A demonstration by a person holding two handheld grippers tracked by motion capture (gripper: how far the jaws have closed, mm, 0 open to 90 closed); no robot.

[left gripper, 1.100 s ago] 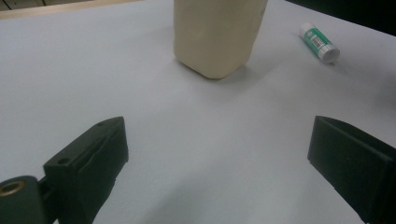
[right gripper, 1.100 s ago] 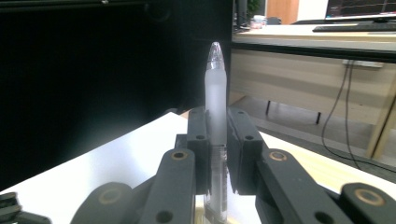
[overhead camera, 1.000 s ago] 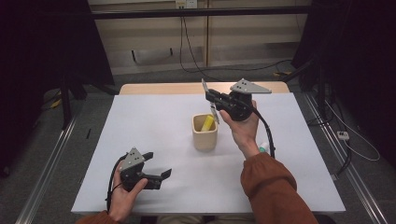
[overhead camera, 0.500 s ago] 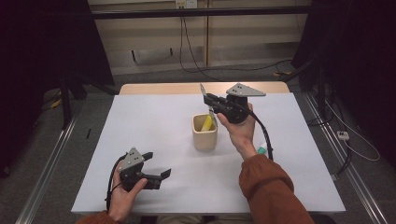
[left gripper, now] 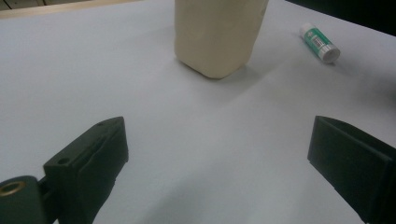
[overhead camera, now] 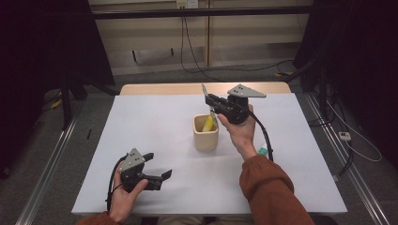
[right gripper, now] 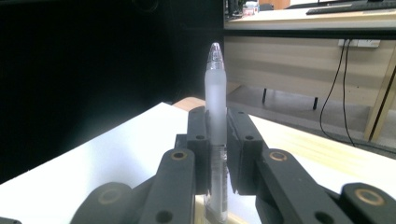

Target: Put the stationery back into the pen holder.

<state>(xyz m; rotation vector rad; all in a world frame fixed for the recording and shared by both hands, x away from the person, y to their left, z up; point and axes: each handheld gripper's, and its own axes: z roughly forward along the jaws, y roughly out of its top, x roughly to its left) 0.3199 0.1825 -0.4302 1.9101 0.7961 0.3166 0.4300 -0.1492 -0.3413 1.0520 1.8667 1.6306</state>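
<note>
My right gripper (overhead camera: 211,100) is shut on a frosted clear pen (right gripper: 215,84) that stands upright between its jaws. In the high view the pen (overhead camera: 204,92) hangs just above the far rim of a beige cup (overhead camera: 205,137), which holds a yellow object (overhead camera: 207,123). My left gripper (overhead camera: 158,165) rests low near the table's front left, jaws wide open and nothing between them. From the left gripper view (left gripper: 219,135) the cup (left gripper: 217,32) stands ahead on the white tabletop.
A green and white glue stick (left gripper: 319,42) lies on the white table (overhead camera: 155,122) to the right of the cup, close to the right forearm (overhead camera: 262,151). Cables trail across the floor behind the table's wooden far edge.
The right gripper with the pen has shifted slightly toward the cup. The left gripper has kept still.
</note>
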